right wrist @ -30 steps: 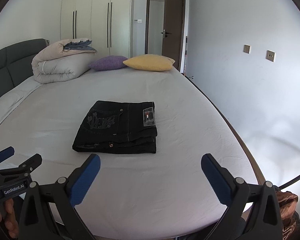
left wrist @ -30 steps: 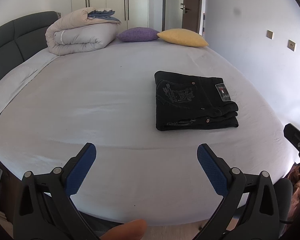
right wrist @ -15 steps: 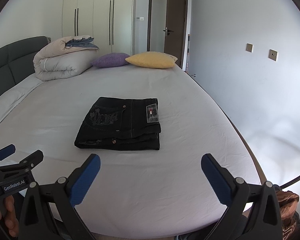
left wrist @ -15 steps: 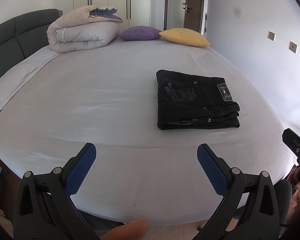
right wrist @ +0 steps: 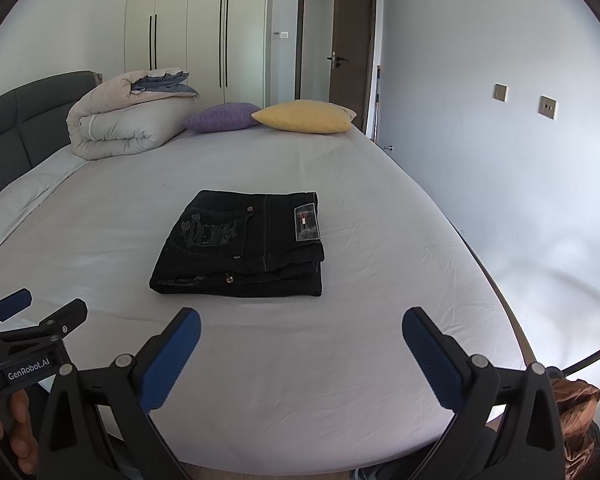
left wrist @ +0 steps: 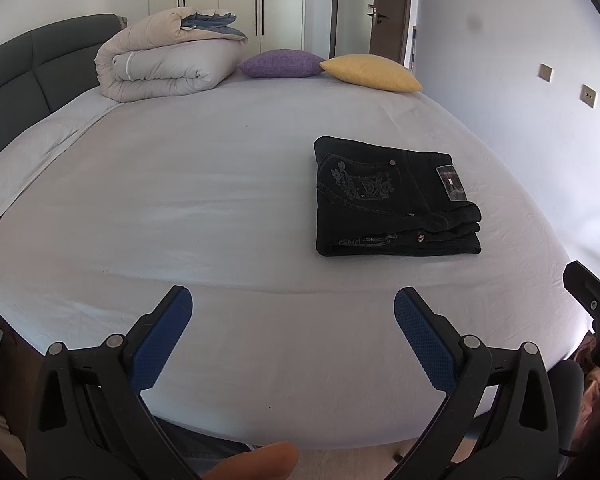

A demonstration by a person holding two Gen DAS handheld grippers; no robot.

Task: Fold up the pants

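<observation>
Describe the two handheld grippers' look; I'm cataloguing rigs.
Both the left gripper and right gripper have black plastic arms with silver rivets and blue textured pads. The left gripper's body reads "GenRobot.AI" in white. A dark cable curves beside the right one.

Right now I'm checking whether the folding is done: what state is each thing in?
Black pants: folded into a compact stack, flat on the bed, untouched.
Left gripper: jaws open, empty, short of the pants.
Right gripper: jaws open, empty, short of the pants.
Duvet: rolled up by the headboard.
Door: open.
Wardrobe doors: closed.
</observation>
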